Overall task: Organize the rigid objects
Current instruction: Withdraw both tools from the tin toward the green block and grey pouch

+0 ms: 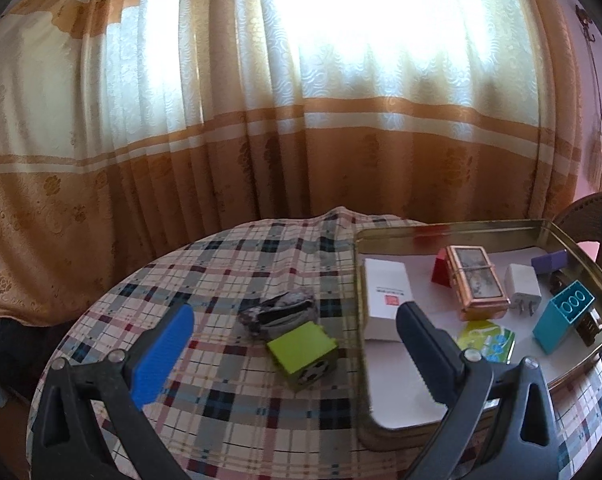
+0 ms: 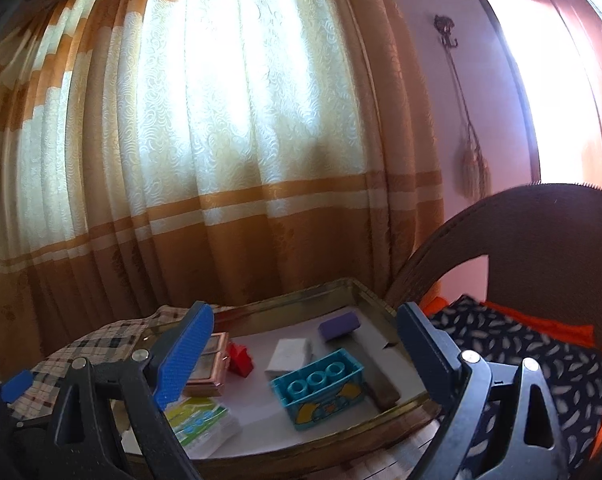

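My left gripper hangs with its fingers spread wide and nothing between them, one ribbed blue pad on the near side and a black one opposite, above the round table and its plaid cloth. Between the fingers, on the cloth, lies a lime-green plastic cube with a black-and-white picture on its lower face, touching a crumpled grey pouch just behind it. To the right sits a shallow brass-coloured metal tray with a white paper lining. In it I see a smooth white box with a small red mark, a red block, a copper-framed case with a glassy lid, a white plug adapter, a purple block, a teal studded brick and a glossy green-and-white packet. My right gripper is also released and empty — it hovers over the tray's near corner, above the brick, whose three round studs face up. The packet lies at the near left, the case half hidden behind my blue pad. Beyond stand a woven brown chair and a patterned cream-and-orange curtain.
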